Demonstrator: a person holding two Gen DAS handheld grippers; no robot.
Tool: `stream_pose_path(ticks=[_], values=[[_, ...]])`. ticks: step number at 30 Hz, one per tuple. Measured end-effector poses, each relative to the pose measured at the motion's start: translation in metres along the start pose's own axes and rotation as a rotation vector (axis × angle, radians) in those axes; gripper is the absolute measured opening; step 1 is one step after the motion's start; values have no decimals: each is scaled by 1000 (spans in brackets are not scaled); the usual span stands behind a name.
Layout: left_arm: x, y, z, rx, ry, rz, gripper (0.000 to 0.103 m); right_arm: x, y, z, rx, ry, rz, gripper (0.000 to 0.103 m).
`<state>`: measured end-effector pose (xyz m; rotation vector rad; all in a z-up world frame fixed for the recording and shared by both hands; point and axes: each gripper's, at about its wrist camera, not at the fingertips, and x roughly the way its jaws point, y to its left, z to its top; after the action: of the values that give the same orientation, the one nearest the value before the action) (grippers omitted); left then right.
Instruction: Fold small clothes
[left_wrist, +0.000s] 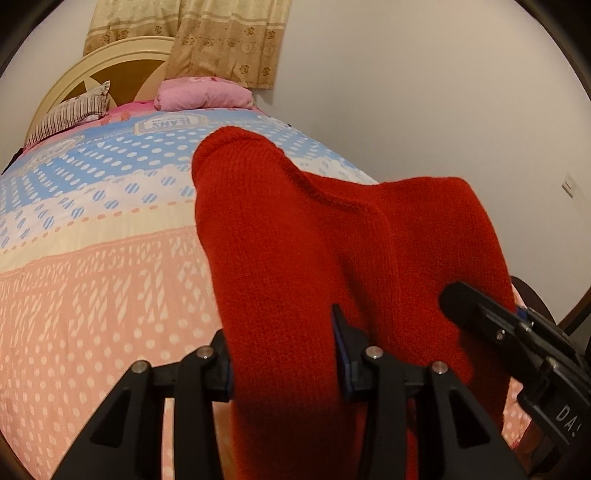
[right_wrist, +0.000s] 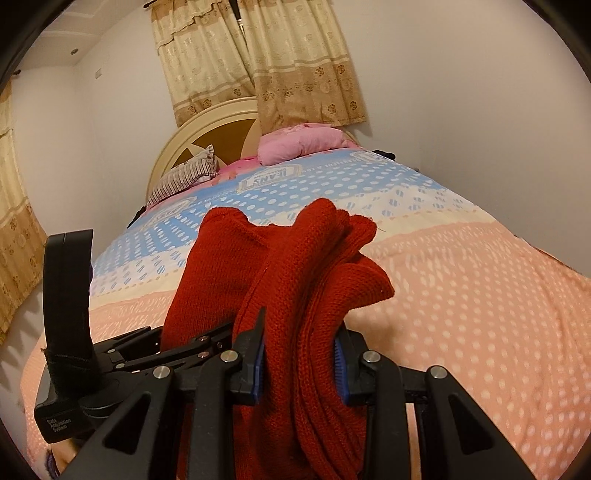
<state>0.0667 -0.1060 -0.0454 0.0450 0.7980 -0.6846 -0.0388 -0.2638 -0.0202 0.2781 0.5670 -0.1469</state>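
A red knitted garment (left_wrist: 295, 240) fills the middle of the left wrist view, bunched and held above the bed. My left gripper (left_wrist: 284, 365) is shut on its fabric, which hangs between the two fingers. In the right wrist view the same red garment (right_wrist: 295, 266) lies in thick folds. My right gripper (right_wrist: 301, 363) is shut on a bundle of these folds. The right gripper's body (left_wrist: 517, 332) shows at the right of the left wrist view, the left gripper's body (right_wrist: 74, 332) at the left of the right wrist view, close beside each other.
The bed's quilt (left_wrist: 92, 277) is pink with white dots near me and blue (right_wrist: 332, 184) further off. A striped pillow (left_wrist: 70, 114) and a pink pillow (left_wrist: 203, 94) lie by the cream headboard (right_wrist: 207, 125). Patterned curtains (right_wrist: 258, 55) hang behind. White walls stand on both sides.
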Motion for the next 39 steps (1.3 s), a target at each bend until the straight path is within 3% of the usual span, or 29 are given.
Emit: stream_pose_path(ticks=[13,26,31,39], values=[[-14,-54,-25,110,19,-64,42,-57,-21,-32,34,-41,-103,30],[17,-106,-7,190,26,-141,42,-87,-77,-28,95,-113,-221,30],[44,-130,-1,224,31,-139,42,-79,-114,-22,100,-146,-318,30],[97,-147,2,257,65,-35,42,-28,-167,-19,46,-98,-405,30]])
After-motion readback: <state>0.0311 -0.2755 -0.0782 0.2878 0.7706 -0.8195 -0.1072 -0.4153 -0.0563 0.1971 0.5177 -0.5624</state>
